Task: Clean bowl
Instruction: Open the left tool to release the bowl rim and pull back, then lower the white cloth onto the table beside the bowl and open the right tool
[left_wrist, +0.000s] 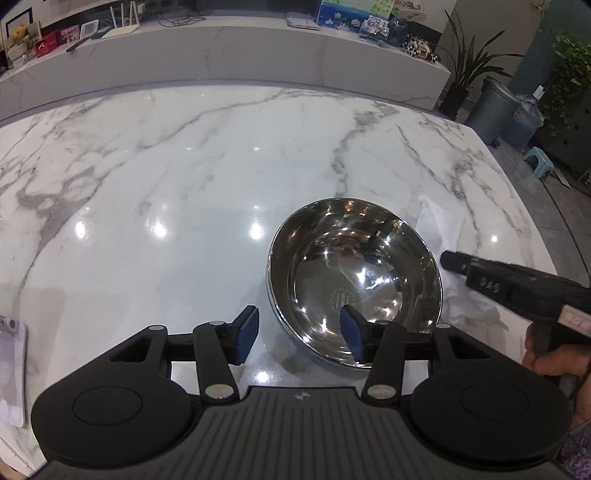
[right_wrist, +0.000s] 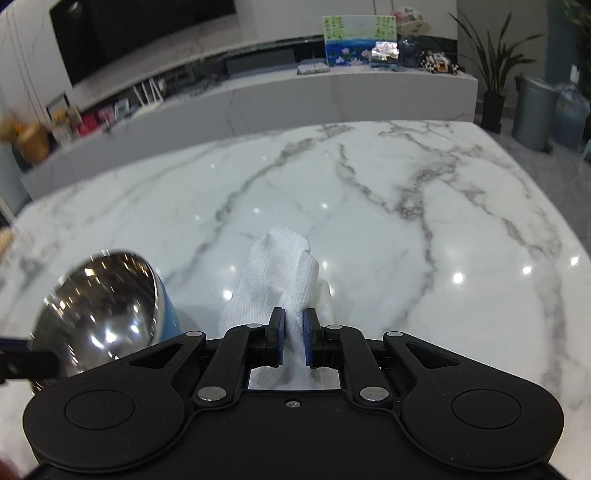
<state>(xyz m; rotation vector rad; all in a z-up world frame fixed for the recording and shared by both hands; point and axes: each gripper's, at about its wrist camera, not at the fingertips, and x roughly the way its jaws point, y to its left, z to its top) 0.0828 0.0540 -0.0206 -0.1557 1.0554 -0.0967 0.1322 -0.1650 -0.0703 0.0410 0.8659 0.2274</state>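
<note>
- The steel bowl (left_wrist: 354, 284) sits upright on the marble desk (left_wrist: 184, 166), toward the near right part of it, its blue outer wall showing in the right wrist view.
- The inside of the bowl looks bright and mirror-like, with no crumbs, liquid or smears that I can make out. Reflections are busy, though, so a thin film could be there unseen.
- The left tool (left_wrist: 301, 338) stands with its jaws apart. One blue pad is outside the bowl's near rim and the other hangs over the inside, neither pressing the metal. I judge the bowl is not gripped now.
- The right tool (right_wrist: 293, 338) is clamped tight on a white paper towel (right_wrist: 280, 273), which bunches up ahead of the pads.
- That towel is beside the bowl, to its right, and not inside it, so no wiping contact is happening at this instant.
- My guess is that the wiping is either finished or paused, going by the clean look and the loose left tool.
- What may remain is one more pass if any film is left, then setting down the towel.
</note>
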